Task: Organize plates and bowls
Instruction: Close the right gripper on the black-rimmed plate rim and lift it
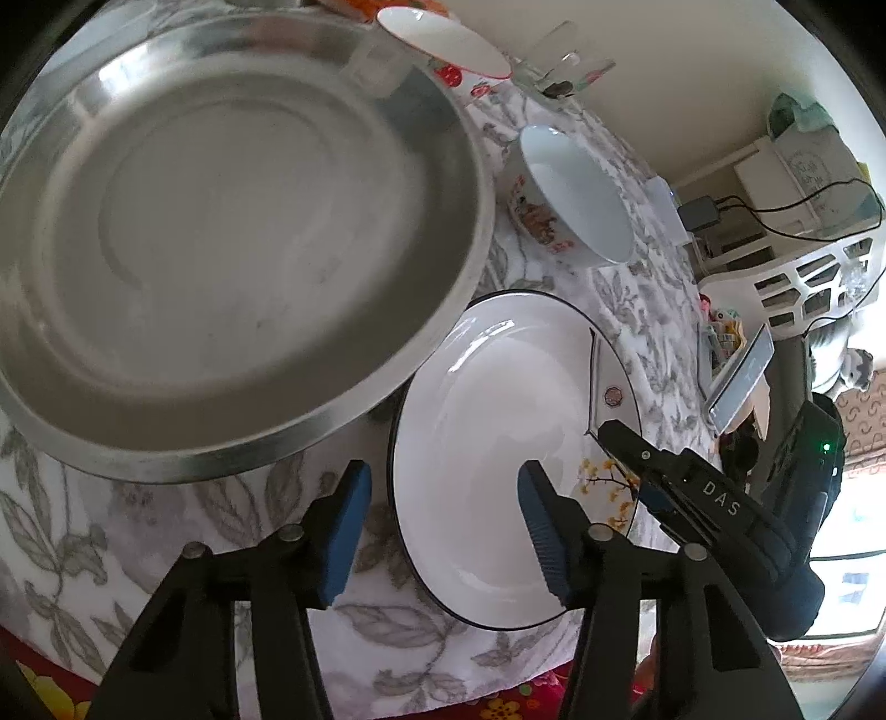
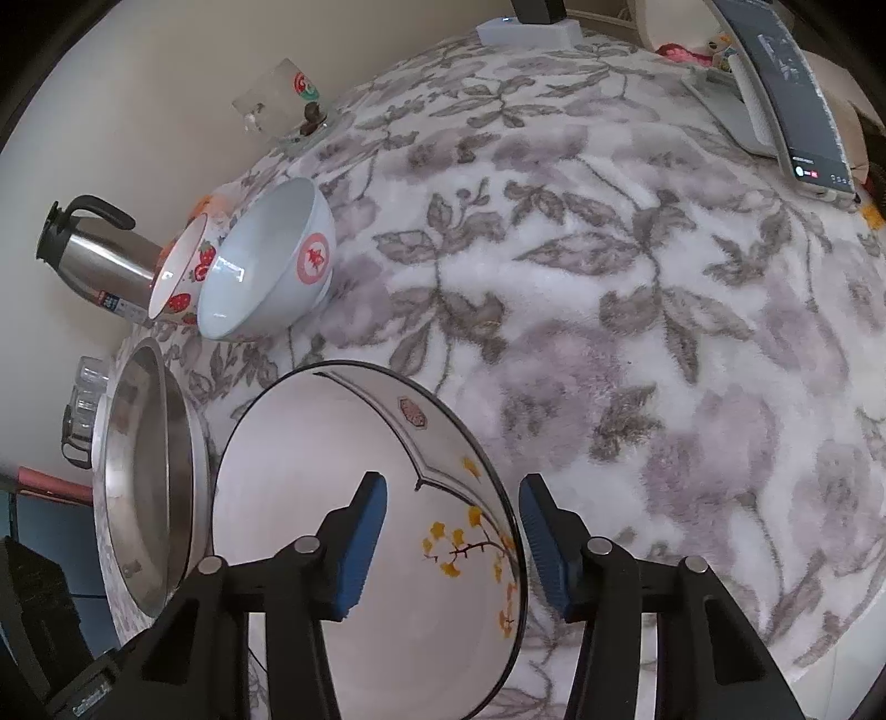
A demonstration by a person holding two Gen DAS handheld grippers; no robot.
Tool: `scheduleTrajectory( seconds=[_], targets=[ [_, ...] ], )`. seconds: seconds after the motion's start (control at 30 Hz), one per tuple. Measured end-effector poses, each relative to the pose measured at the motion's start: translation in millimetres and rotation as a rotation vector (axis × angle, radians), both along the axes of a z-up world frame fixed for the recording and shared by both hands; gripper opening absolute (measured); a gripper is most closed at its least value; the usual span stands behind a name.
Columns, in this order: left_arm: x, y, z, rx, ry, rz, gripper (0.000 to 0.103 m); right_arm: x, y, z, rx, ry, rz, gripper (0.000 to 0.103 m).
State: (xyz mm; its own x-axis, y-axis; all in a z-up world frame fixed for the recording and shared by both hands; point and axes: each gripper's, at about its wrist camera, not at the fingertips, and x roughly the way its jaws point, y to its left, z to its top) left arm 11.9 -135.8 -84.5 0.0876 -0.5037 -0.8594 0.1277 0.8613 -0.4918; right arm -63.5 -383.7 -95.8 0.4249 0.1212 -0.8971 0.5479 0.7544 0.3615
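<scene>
A white plate (image 1: 487, 399) (image 2: 310, 443) with a black rim and yellow flowers lies on the floral cloth beside a big steel basin (image 1: 221, 249) (image 2: 149, 487). My left gripper (image 1: 446, 515) straddles the plate's left rim, one blue pad outside on the cloth, the other over the plate's well. Across the plate my right gripper (image 2: 451, 526) straddles the opposite rim by the flowers; one of its fingers (image 1: 626, 443) shows in the left wrist view. Neither pair of pads presses on the rim. A pale blue bowl (image 1: 576, 194) (image 2: 266, 260) and a strawberry bowl (image 1: 443, 41) (image 2: 183, 271) stand farther back.
A steel kettle (image 2: 94, 260) and a glass cup (image 2: 277, 99) stand near the wall. A glass mug (image 2: 83, 410) sits behind the basin. A phone (image 2: 786, 94) leans at the cloth's far right. A white basket (image 1: 803, 277) stands off the table.
</scene>
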Motion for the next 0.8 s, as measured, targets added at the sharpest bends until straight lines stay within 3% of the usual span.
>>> scheduleTrajectory(
  seconds=[0.2,0.37,0.47,0.57,0.67,0.8],
  targets=[
    [2,-2,-9,0.004,0.011,0.008,0.056,0,-2,-4,0.015,0.0,-0.014,0.048],
    [4,-3,-16,0.002,0.034,0.015,0.055,-3,-4,-4,0.031,-0.011,-0.022,0.039],
    [5,0,-22,-0.01,0.055,0.028,0.034,-5,-7,-4,0.039,-0.014,-0.036,0.033],
    [6,4,-25,-0.017,0.061,0.037,0.021,-9,-12,-5,0.048,-0.017,-0.053,0.026],
    [7,5,-27,-0.014,0.059,0.046,0.014,-14,-19,-8,0.079,-0.033,-0.078,0.023],
    [9,7,-31,-0.037,0.074,0.059,0.014,-15,-18,-7,0.079,-0.035,-0.078,0.023]
  ],
)
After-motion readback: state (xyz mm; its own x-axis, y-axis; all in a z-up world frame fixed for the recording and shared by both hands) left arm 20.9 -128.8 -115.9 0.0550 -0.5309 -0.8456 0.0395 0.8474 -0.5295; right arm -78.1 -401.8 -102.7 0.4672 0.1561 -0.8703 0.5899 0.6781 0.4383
